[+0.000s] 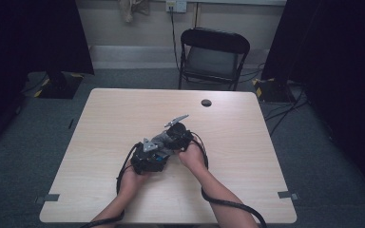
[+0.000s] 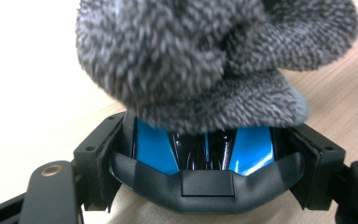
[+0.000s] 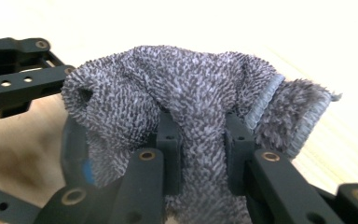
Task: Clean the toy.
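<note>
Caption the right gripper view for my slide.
Right gripper pinching a grey towel over a wooden table.

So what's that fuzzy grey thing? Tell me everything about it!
It looks like a small grey cloth, fluffy like a towel, with speckled light and dark loops and a smooth stitched hem along one edge. It is bunched up, not flat. The right gripper has its jaws shut on a fold of it. It is draped over a black and blue object that sits between the left gripper's jaws, just above the wooden table.
</note>
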Motion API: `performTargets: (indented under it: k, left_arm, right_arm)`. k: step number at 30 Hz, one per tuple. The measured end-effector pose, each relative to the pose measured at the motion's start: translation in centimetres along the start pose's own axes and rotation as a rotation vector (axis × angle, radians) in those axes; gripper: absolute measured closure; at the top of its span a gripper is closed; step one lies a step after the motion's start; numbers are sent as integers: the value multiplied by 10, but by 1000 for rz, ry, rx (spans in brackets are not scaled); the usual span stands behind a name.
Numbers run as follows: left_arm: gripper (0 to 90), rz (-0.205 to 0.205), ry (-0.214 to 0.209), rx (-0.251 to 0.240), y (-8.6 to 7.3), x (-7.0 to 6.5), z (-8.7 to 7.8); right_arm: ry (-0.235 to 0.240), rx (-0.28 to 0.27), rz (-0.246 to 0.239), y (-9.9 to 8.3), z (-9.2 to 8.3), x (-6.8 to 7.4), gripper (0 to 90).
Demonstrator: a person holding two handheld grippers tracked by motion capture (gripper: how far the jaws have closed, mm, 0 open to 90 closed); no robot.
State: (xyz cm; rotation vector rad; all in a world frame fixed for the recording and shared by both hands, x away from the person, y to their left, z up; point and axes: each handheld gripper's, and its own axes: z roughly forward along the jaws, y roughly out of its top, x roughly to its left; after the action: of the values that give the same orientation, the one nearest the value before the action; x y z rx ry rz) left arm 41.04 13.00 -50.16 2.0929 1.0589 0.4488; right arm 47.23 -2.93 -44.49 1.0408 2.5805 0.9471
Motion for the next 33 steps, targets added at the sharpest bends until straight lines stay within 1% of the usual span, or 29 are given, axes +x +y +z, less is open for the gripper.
performTargets:
  k: [5, 10, 16, 17, 18, 25, 33]
  left_arm:
    - [242, 0, 0, 1, 0, 0, 0]
    - [243, 0, 0, 1, 0, 0, 0]
    - [243, 0, 1, 0, 0, 0, 0]
    - [243, 4, 2, 1, 0, 0, 0]
    - [242, -2, 1, 0, 0, 0, 0]
    - [243, 1, 3, -1, 0, 0, 0]
    - [243, 1, 3, -1, 0, 0, 0]
  right_arm:
    - [-15, 2, 20, 1, 2, -6, 736]
    - [-26, 6, 50, 1, 4, -15, 737]
    - [-42, 5, 58, 0, 6, -20, 738]
    - [-43, 4, 63, 0, 7, -22, 737]
    - [-46, 4, 64, 0, 7, -23, 738]
    - [-63, 0, 90, 1, 11, -32, 738]
    - [-82, 11, 114, 3, 15, -41, 738]
